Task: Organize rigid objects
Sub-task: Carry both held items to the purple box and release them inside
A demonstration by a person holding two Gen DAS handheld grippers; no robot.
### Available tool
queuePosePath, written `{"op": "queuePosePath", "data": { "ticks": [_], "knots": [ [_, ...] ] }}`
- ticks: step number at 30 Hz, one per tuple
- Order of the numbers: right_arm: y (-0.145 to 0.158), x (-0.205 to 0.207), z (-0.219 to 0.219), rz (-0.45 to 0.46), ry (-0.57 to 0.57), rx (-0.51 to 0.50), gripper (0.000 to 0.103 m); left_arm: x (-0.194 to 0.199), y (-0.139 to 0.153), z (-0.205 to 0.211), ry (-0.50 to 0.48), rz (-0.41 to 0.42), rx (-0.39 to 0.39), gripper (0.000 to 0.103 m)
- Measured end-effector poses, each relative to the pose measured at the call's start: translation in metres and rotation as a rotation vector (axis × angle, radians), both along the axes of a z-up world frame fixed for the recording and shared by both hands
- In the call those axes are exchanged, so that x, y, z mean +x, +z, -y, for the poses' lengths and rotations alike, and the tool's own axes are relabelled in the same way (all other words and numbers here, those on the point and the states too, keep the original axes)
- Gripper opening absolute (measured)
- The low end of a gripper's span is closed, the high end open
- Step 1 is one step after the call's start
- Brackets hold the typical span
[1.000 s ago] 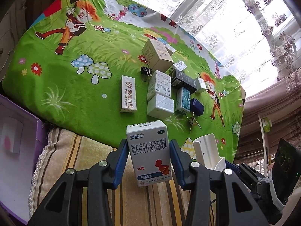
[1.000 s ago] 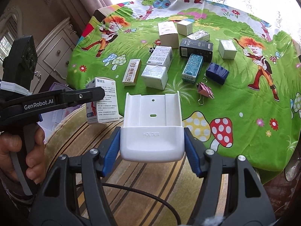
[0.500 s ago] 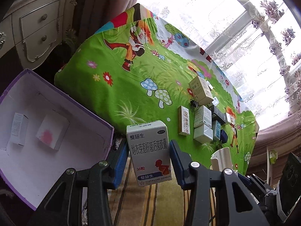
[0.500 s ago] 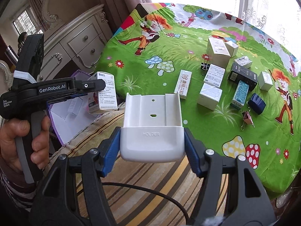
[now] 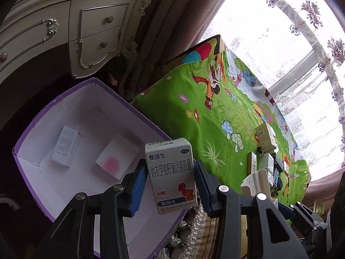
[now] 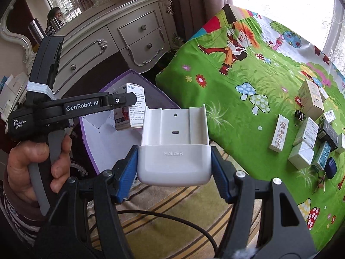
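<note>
- Medicine carton (image 5: 171, 176): white, upright, clamped between the blue pads of the left tool (image 5: 170, 185) and held over the near rim of the purple box (image 5: 71, 90); judged to be on its way in. Printed "整肠生", a longer line of Chinese characters, "36粒" and "OTC".
- White plastic holder (image 6: 173, 151): clamped at its base by the right tool (image 6: 173, 166), open slot upward, over the striped cushion (image 6: 172, 220) just beside the box; judged next for stowing. Embossed "HOLDER".
- Purple box: white inside, open top, beside the worktop; two small white cartons (image 5: 65, 149) already lie flat on its floor, well apart.
- Left tool body, from the right wrist view: marked "GenRobot.AI" and "Data Acquisition System"; a hand (image 6: 32, 168) grips its handle.
- Worktop (image 6: 237, 112): green cartoon cloth carrying the remaining cartons (image 6: 301, 142), clustered at the far side; their print is too small to read.
</note>
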State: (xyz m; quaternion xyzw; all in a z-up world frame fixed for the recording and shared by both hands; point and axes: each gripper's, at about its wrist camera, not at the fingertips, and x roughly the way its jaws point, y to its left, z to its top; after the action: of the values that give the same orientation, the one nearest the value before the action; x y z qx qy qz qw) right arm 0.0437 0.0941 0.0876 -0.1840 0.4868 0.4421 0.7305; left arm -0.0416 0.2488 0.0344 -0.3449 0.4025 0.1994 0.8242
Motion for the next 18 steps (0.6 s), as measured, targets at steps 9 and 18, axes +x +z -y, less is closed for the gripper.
{"op": "queuePosePath", "data": {
  "ticks": [9, 18],
  "knots": [
    [-0.020, -0.015, -0.049, -0.027, 0.094, -0.030, 0.068, -0.016, -0.009, -0.022, 0.067, -0.010, -0.020, 0.047],
    [-0.023, -0.012, -0.045, 0.003, 0.080, -0.044, 0.080, -0.017, -0.007, -0.022, 0.105, 0.006, 0.073, 0.071]
  ]
}}
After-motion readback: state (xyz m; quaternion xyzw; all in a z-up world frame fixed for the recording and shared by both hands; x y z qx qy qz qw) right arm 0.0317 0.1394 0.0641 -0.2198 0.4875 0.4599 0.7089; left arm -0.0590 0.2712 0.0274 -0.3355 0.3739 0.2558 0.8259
